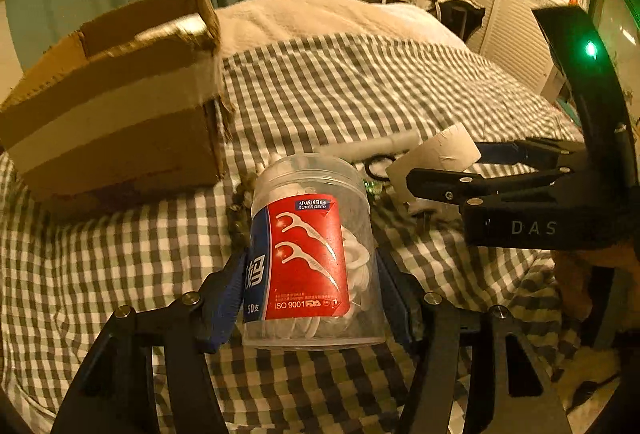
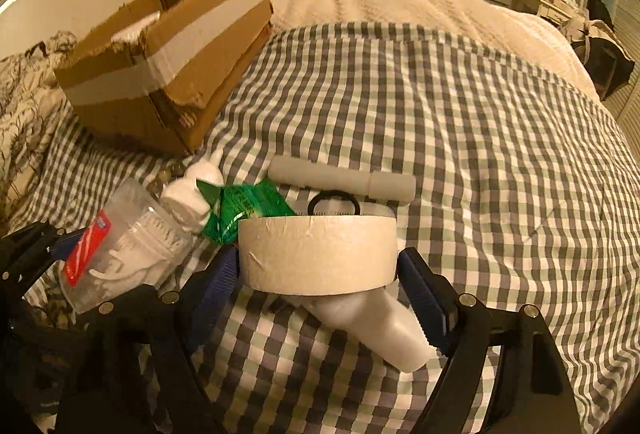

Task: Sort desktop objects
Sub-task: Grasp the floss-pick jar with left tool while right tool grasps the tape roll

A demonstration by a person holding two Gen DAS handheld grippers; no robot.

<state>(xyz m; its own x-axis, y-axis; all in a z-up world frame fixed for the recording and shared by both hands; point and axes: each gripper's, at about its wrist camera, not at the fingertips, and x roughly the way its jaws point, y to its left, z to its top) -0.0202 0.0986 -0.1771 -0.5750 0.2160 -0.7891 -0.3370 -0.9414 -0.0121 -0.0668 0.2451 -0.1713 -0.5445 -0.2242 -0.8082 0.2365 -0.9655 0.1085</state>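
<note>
My left gripper is shut on a clear floss-pick jar with a red and blue label, held above the checked bedspread; the jar also shows in the right wrist view. My right gripper is shut on a roll of beige tape, also visible in the left wrist view. An open cardboard box stands on the bed at the far left, and shows in the right wrist view.
On the bedspread lie a white tube, a green packet, a small white bottle, a black ring and a white bottle under the tape. A cream blanket lies beyond.
</note>
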